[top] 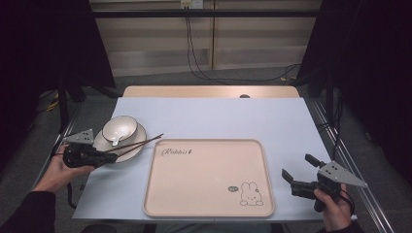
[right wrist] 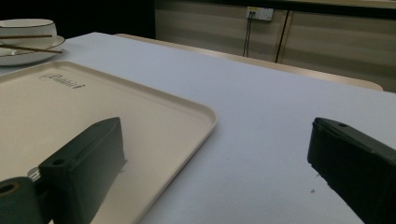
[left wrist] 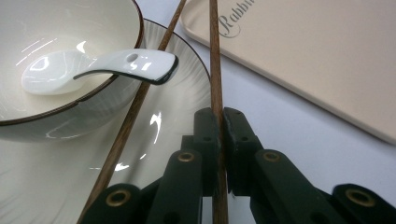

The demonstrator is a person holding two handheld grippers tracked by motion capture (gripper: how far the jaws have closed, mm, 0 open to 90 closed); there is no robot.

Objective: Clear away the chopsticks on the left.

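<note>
Chopsticks, the two thin brown wooden ones point(top: 138, 143), lie across the rim of the round white plate point(top: 104, 141) at the left side of the bench point(top: 214, 116). Your left tongs point(left wrist: 220, 116) are shut tight on one brown stick point(left wrist: 215, 65). The other stick point(left wrist: 135, 107) lies loose beside it, under the handle of the small white spoon point(left wrist: 98, 67). So you have the grab done, I think, for one stick only. Nothing is lifted yet, as far as you can see.

Your right tongs point(top: 296, 177) are wide open and hold nothing. They hang low by the near right corner of the big cream tray with a little rabbit drawn on it point(top: 209, 194). That tray has nothing on it. If the sticks, spoon and dishes are meant to go there, all of that is left to do.

Farther back, the white bowl with a dark rim point(top: 120, 128) sits on the plate with the spoon in it.

Some bits are hard to see. Your left tongs cover the near end of the held stick. The room around the bench is very dark.
</note>
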